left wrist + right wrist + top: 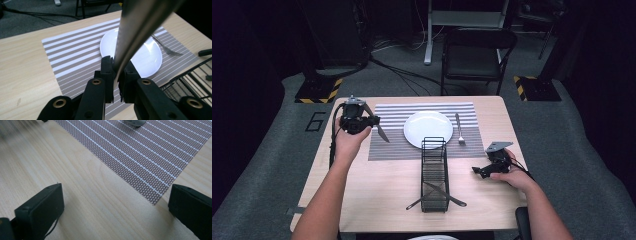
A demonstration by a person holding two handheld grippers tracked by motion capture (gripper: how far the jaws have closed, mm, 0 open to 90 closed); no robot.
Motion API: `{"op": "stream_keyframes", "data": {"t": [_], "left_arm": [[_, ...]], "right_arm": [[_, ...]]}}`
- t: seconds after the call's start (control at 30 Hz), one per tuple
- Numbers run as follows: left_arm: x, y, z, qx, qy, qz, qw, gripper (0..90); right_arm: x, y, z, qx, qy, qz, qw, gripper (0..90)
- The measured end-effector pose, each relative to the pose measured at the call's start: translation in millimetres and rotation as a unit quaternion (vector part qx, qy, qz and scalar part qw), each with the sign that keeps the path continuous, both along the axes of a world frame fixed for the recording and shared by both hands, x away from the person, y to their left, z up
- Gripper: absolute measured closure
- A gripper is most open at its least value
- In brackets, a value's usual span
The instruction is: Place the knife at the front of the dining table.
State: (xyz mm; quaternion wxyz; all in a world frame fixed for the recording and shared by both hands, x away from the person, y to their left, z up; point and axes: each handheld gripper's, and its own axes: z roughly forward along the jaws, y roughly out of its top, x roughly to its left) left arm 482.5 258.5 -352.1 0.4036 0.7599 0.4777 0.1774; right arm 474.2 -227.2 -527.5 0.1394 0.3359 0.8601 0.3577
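Note:
My left gripper [370, 121] [117, 75] is shut on a table knife [380, 131] [140, 25], held above the left part of a striped placemat [387, 145] [75, 55]. The blade slants down towards the mat. A white plate [428, 129] [150, 57] lies in the middle of the mat. Just right of the plate, a fork [459, 129] [166, 47] rests on the mat. My right gripper [477, 171] [116, 202] sits low over the wooden table [377, 200], open and with nothing between its jaws, just off the placemat's [150, 152] near right corner.
A black wire basket [434, 175] [192, 80] stands in front of the plate, with two pieces of cutlery [444, 196] crossed at its near end. A folding chair [477, 50] stands beyond the table's far edge.

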Motion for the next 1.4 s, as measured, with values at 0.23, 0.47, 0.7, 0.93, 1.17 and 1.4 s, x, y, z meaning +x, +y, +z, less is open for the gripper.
{"op": "stream_keyframes", "data": {"t": [0.23,0.47,0.7,0.93,1.17,1.4], "left_arm": [[1.1,1.7,-14.2,0.003,0.006,0.008,0.9999,82.8],[1.6,4.9,-30.1,0.007,0.019,0.013,0.9997,82.8],[3.0,6.6,-38.0,0.003,0.019,0.019,0.9996,82.8],[9.2,2.1,-43.3,0.009,0.021,0.021,0.9995,82.8],[19.9,-5.7,-43.4,0.021,0.015,0.011,0.9996,82.5],[30.2,-7.5,-45.8,0.020,0.013,0.034,0.9992,82.3]], "right_arm": [[0.0,0.0,0.0,0.000,0.000,0.000,1.0000,0.0],[0.0,0.0,0.0,0.000,0.000,0.000,1.0000,0.0],[0.0,0.0,0.0,0.000,0.000,0.000,1.0000,0.0],[0.0,0.0,0.0,0.000,0.000,0.000,1.0000,0.0],[0.0,-0.1,0.0,0.000,0.000,0.000,1.0000,0.0],[0.1,-0.1,0.0,0.000,0.000,0.001,1.0000,0.0]]}}
